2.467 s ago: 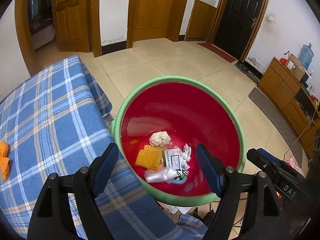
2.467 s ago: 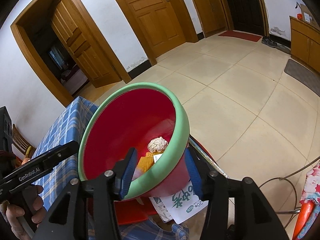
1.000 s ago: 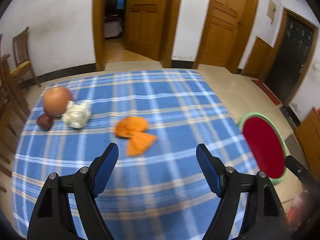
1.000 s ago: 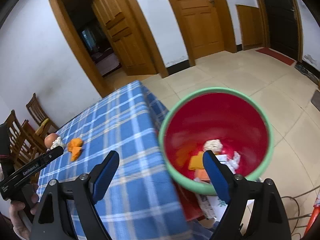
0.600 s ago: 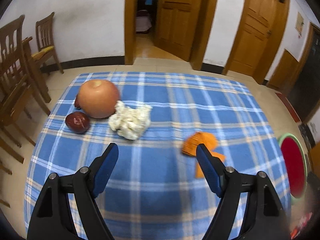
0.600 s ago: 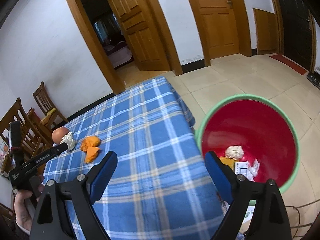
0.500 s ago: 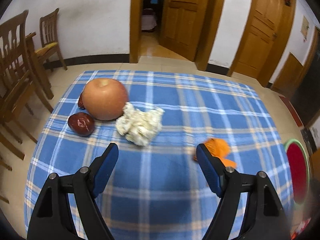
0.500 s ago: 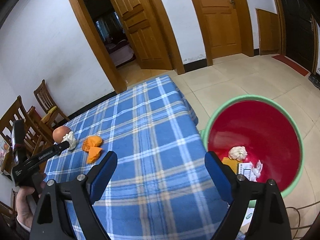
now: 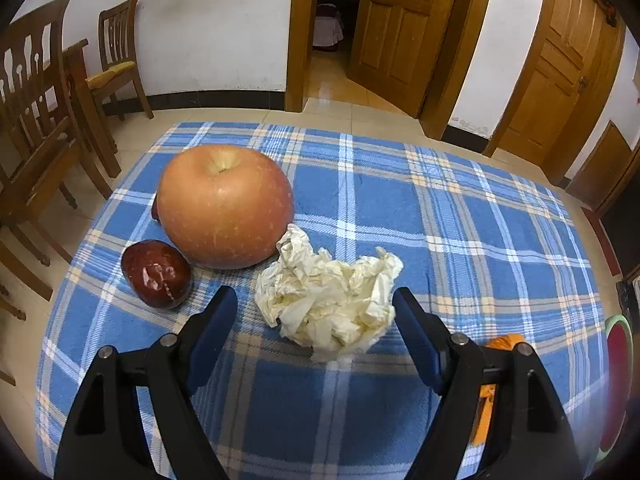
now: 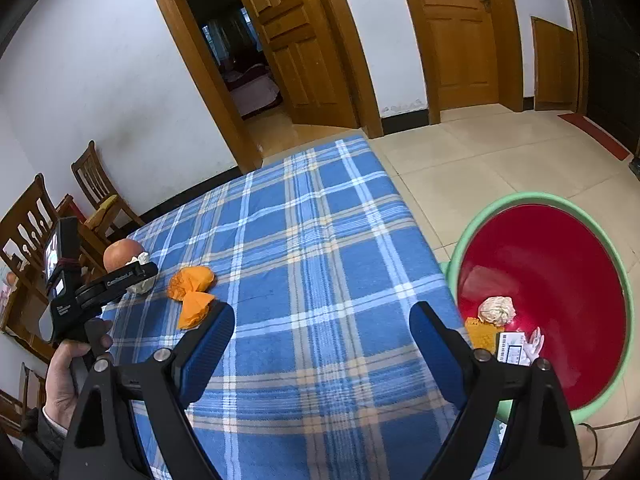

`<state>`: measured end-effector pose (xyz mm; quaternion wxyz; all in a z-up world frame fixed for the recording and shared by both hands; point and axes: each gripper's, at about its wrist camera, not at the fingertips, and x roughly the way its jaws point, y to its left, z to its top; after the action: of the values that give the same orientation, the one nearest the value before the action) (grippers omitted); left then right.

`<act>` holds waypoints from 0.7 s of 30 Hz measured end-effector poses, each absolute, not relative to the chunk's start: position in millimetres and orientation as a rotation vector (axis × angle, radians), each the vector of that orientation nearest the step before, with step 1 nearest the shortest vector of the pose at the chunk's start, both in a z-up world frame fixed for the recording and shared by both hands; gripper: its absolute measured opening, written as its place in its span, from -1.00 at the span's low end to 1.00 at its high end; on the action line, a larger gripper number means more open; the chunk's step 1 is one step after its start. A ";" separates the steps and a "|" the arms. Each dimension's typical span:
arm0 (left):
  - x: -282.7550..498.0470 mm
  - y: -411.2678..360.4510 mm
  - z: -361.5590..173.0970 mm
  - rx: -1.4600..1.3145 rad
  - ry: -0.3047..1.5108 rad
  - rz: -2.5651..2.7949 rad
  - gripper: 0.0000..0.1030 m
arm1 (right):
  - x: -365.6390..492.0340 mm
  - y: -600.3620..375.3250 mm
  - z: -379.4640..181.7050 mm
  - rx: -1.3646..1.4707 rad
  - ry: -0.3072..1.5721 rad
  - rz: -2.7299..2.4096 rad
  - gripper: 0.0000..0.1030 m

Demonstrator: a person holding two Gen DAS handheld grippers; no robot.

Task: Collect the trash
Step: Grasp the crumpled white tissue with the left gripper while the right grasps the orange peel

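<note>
the left hand-held gripper (image 9: pixel 314 322) hangs wide open over the crumpled tissue (image 9: pixel 328 298), its pads either side but apart from it. the tissue touches the apple (image 9: pixel 225 206), near the surface (image 9: pixel 460 216)'s left edge. the right hand-held gripper (image 10: pixel 322 332) gapes empty above bare plaid, beside the red basin (image 10: pixel 560 264) past the right edge.

Left claw (image 9: pixel 314 314): black frame, blue pads, silver screws
Right claw (image 10: pixel 322 330): black frame, blue pads, silver screws
Left handle marking: white lettering, not legible
Sleeve (image 10: pixel 42 438): dark cuff over a light one
</note>
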<state>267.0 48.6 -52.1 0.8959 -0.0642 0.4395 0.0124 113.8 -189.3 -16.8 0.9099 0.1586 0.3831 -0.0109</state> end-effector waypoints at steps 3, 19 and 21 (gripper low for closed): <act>267.1 51.2 -55.9 -0.152 0.914 0.005 0.13 | 118.3 -184.8 -19.6 0.318 0.799 -0.015 0.77; 217.4 51.6 -36.0 -0.184 0.892 -0.092 -0.25 | 144.0 -146.2 -28.3 0.249 0.830 0.063 0.77; 208.2 53.6 -33.2 -0.185 0.883 -0.088 -0.25 | 148.0 -137.5 -30.1 0.231 0.839 0.079 0.77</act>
<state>208.2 53.6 -33.2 0.8990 -0.0893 0.4265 -0.0425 148.0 -137.5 -30.1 0.9061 0.1118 0.4063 0.0383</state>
